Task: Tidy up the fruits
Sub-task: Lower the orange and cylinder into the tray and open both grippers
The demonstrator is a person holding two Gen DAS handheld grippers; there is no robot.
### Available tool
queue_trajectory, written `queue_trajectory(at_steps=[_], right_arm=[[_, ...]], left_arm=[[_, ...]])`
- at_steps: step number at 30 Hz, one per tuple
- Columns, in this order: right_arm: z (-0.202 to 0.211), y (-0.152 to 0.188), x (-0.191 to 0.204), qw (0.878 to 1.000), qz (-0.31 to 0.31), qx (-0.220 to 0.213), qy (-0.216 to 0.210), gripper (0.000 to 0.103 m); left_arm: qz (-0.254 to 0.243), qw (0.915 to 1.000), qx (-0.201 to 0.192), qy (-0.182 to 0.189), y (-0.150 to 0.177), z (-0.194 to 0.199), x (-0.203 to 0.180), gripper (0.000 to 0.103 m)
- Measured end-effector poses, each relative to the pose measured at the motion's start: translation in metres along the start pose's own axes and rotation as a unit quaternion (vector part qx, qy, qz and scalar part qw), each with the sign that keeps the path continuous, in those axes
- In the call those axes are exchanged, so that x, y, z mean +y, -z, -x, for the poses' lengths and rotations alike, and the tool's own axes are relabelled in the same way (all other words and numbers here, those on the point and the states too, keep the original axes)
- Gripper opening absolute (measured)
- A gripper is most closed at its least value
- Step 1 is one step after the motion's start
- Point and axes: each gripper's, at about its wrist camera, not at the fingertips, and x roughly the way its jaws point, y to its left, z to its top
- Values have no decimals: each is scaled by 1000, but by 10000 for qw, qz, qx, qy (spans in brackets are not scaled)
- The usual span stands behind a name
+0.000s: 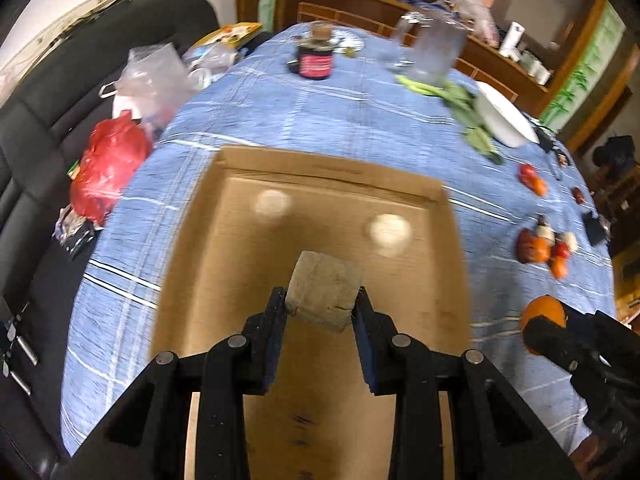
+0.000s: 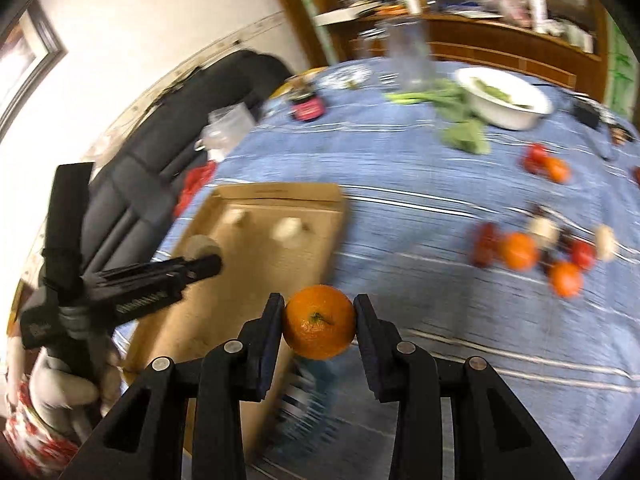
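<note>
- The left gripper (image 1: 320,304) has its fingers pinching a pale block (image 1: 325,291), held above the cardboard box (image 1: 224,280).
- The right gripper (image 2: 319,322) has its fingers clamped on an orange (image 2: 319,322), over the blue tablecloth (image 2: 400,184) just beside the box's edge.
- Two pale round things (image 1: 390,232) lie inside the box at twelve o'clock of the block.
- Loose fruit (image 2: 520,250) sits at two o'clock of the orange.

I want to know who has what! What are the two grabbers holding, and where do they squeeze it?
The left gripper squeezes a pale brownish chunk by its sides. The right gripper squeezes an orange by its sides.
</note>
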Motion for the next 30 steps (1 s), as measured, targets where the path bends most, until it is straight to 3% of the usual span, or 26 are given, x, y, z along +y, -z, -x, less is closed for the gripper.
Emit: queue_trajectory(at_steps=[8, 15, 19, 21, 23, 30], right_arm=[[-78, -13, 34, 9984, 256, 445, 230, 39], [-106, -15, 32, 9969, 246, 623, 414, 40], [-113, -16, 35, 9962, 319, 637, 492, 40], [-114, -17, 37, 9959, 363, 643, 517, 43], [-111, -18, 37, 9962, 366, 602, 516, 57], [-82, -17, 37, 9973, 272, 454, 502, 60]], left_arm=[[-24, 9996, 297, 14, -15, -35, 27, 32], [-96, 9993, 335, 115, -19, -45, 28, 32], [-74, 9990, 373, 232, -22, -46, 27, 39], [-65, 9989, 361, 285, -24, -41, 28, 39], [-35, 9987, 299, 405, -26, -31, 30, 39], [452, 9958, -207, 770, -24, 41, 83, 49]])
